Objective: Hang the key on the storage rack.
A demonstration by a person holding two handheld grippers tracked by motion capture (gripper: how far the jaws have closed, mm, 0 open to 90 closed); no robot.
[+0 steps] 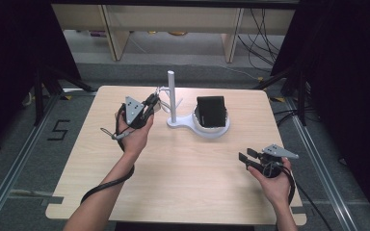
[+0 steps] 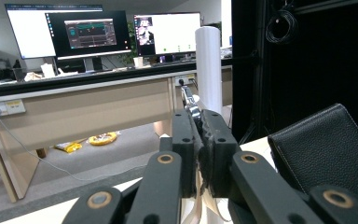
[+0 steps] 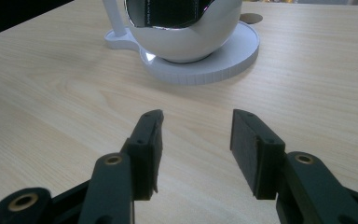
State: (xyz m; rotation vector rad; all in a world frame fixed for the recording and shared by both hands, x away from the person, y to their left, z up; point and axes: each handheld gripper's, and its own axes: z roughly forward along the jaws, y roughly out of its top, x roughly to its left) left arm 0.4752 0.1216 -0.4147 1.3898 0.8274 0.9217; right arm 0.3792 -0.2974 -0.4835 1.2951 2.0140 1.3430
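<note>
A: Starting at the left of the high view, what is the left gripper (image 1: 150, 107) doing?

B: It is held up above the desk (image 1: 173, 159), pointing toward the white stand (image 1: 171, 98). Its jaws are closed on something thin. In the left gripper view a small metal clasp (image 2: 189, 103) sticks up from between the pressed pads, and pale strands hang below them. I would call it a chain or strap, but I cannot tell exactly what it is.

A: Where is that piece relative to the stand?

B: Just beside the upright white post (image 2: 209, 65), near the short side arms on the stand. Whether it touches an arm, I cannot tell.

A: And in the middle?

B: The stand's flat base runs into a round white dish (image 1: 217, 131), and a black leather wallet (image 1: 210, 110) sits upright in it. The same wallet fills the lower right of the left gripper view, close to the closed jaws.

A: Then the right side?

B: The right gripper (image 1: 247, 155) rests low near the desk's right front edge, well apart from the dish. Its jaws stand open with nothing between them; in the right gripper view bare wood shows in the gap, and the white bowl lies ahead of them.
</note>
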